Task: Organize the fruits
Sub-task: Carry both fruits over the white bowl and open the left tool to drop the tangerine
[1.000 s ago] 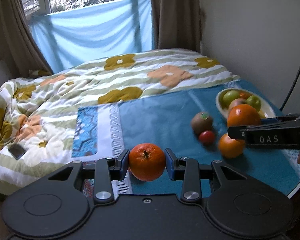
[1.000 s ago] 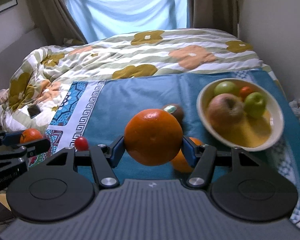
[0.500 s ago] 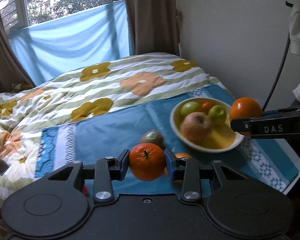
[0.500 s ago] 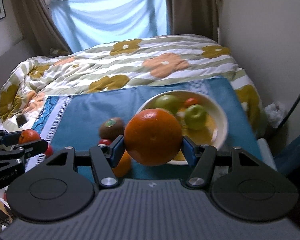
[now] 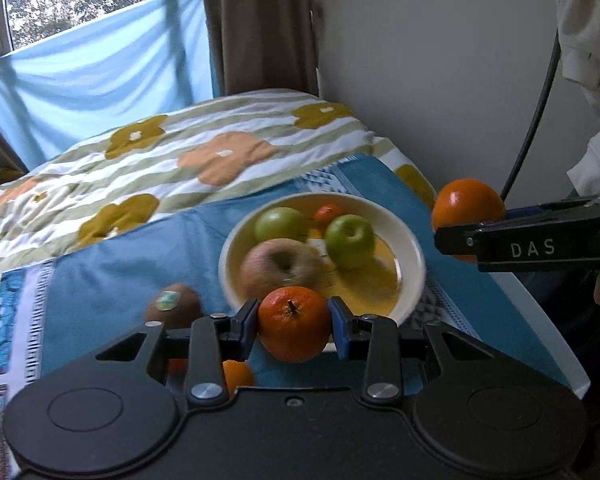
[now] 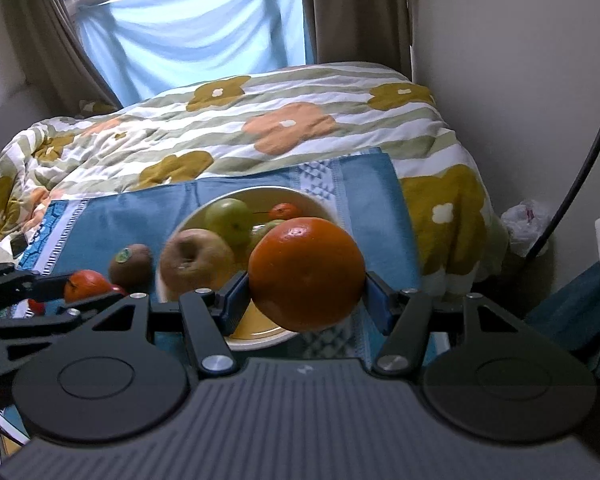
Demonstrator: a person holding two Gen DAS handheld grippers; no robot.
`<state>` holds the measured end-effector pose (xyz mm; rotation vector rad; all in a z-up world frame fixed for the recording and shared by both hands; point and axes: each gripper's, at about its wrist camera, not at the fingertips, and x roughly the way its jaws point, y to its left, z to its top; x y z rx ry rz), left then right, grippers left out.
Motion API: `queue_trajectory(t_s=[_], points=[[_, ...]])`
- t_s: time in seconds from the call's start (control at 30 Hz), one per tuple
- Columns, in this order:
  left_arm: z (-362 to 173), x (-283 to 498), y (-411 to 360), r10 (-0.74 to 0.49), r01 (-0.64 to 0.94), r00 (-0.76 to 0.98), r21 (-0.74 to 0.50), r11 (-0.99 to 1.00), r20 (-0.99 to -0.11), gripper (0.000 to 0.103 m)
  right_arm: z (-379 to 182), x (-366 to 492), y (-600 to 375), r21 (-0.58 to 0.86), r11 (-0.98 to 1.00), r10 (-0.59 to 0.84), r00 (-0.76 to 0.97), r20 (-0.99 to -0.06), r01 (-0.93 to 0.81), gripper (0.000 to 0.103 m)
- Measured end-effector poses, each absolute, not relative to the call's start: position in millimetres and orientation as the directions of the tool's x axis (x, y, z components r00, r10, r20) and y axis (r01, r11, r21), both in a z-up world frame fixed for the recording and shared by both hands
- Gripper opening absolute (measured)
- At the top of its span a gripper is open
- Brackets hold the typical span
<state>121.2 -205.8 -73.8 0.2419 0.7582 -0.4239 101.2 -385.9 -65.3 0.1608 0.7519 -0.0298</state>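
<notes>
My left gripper (image 5: pixel 294 326) is shut on a small orange mandarin (image 5: pixel 294 323), held just in front of the near rim of a cream bowl (image 5: pixel 414 248). In the bowl lie a brownish apple (image 5: pixel 278 266), two green apples (image 5: pixel 350 235) and a small orange fruit (image 5: pixel 327 214). My right gripper (image 6: pixel 306 300) is shut on a large orange (image 6: pixel 306 272), held over the bowl's right side (image 6: pixel 324 204). In the left wrist view that large orange (image 5: pixel 468 204) hangs right of the bowl. A kiwi (image 5: pixel 174 306) lies left of the bowl.
A blue cloth (image 5: pixel 112 280) covers the bed's near part, over a flowered quilt (image 5: pixel 220 152). Another orange (image 5: pixel 238 376) lies on the cloth, partly hidden behind my left gripper. A wall (image 6: pixel 520 80) and a dark cable (image 6: pixel 580 184) stand to the right.
Both grippers have swung to the right with their fruit. The bowl has gone from the right edge to the middle of both views. Kiwi and loose fruit now lie to the left.
</notes>
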Motion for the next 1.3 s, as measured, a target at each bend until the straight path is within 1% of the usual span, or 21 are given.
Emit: queue_trajectory(t_s=[0.23,0.4,0.8,0.83,0.9,0.93,0.97,1.0,1.3], points=[[-100.9,136.2,-245.3,-0.256,0.458,0.631,0.085,0.885,-0.732,0.041,-82.3,116.8,-412.5,0.143,0.988,0.059,0.717,-0.695,0.058,0.076],[-112.6,139.5,-262.2,-0.240,0.458,0.641,0.113,0.882,-0.729,0.042,-91.8,127.2,-426.3,0.148,0.988,0.074,0.709,-0.702,0.044,0.076],[-127.8,146.5,-268.9,-0.196,0.425,0.630,0.122,0.897,-0.751,0.043,-101.0,137.5,-434.5,0.161,0.987,0.104,0.705,-0.702,0.015,0.076],[-127.8,146.8,-268.7,-0.193,0.421,0.631,0.123,0.899,-0.752,0.044,-101.5,138.4,-433.9,0.162,0.987,0.107,0.705,-0.701,0.012,0.076],[-126.0,146.7,-269.8,-0.204,0.423,0.633,0.112,0.899,-0.747,0.057,-102.3,140.0,-432.7,0.167,0.986,0.114,0.704,-0.701,0.007,0.076],[-124.6,145.0,-269.0,-0.209,0.422,0.637,0.109,0.900,-0.742,0.070,-102.4,140.3,-432.0,0.169,0.986,0.117,0.704,-0.700,0.005,0.076],[-122.9,143.1,-268.9,-0.205,0.418,0.647,0.117,0.901,-0.734,0.080,-102.5,141.3,-432.0,0.170,0.985,0.119,0.704,-0.701,0.002,0.076],[-120.9,141.3,-269.1,-0.200,0.416,0.660,0.130,0.900,-0.725,0.082,-102.8,142.5,-431.9,0.171,0.985,0.122,0.703,-0.701,0.000,0.076],[-109.9,135.3,-253.1,-0.172,0.385,0.676,0.145,0.911,-0.717,0.082,-100.7,145.4,-420.3,0.175,0.984,0.151,0.702,-0.696,-0.038,0.076]])
